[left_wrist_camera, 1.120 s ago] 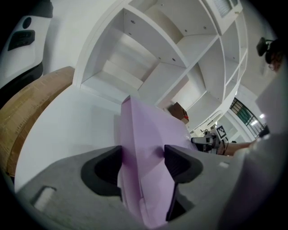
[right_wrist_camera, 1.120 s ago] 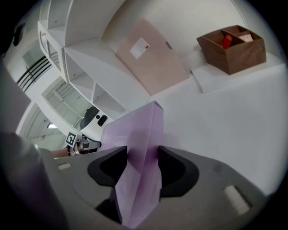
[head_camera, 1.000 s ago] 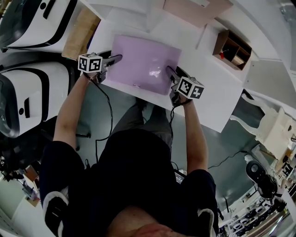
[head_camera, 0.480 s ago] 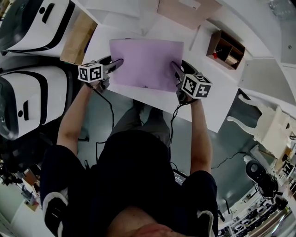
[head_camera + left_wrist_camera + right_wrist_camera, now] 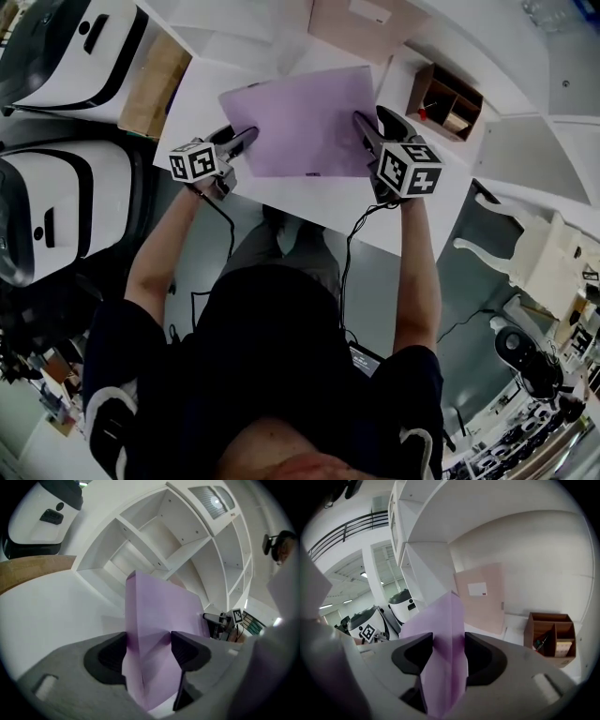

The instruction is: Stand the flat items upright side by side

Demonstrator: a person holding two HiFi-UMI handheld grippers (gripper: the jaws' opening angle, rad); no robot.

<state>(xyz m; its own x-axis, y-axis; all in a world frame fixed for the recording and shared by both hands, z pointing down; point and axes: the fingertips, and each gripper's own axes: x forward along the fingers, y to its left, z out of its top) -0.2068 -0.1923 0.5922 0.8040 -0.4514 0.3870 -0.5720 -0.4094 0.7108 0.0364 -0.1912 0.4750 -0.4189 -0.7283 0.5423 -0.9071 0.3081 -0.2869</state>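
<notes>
Since a second ago: the purple folder [image 5: 305,117] has come up from lying flat on the white table [image 5: 202,89], with its near edge raised and its face tipping toward upright. Both grippers have risen with it.

Left gripper [image 5: 242,139]: jaws partly apart, pads pressed on both faces of the folder's left edge.

Right gripper [image 5: 366,127]: jaws partly apart, clamped the same way on the right edge.

Location: the folder hangs between the two grippers over the table. It sits in front of the pink folder [image 5: 361,23], which stands against the back wall. Whether its far edge touches the table cannot be told. The wooden box [image 5: 448,98] sits apart to the right.

Risks:
- The folder twists or bows if one hand lifts faster than the other.
- The smooth cover slips from an edge grip as the tilt steepens.
- The pink folder gets knocked flat if the purple one swings in too hard.
- The purple folder topples on release if it is set down leaning on nothing.
</notes>
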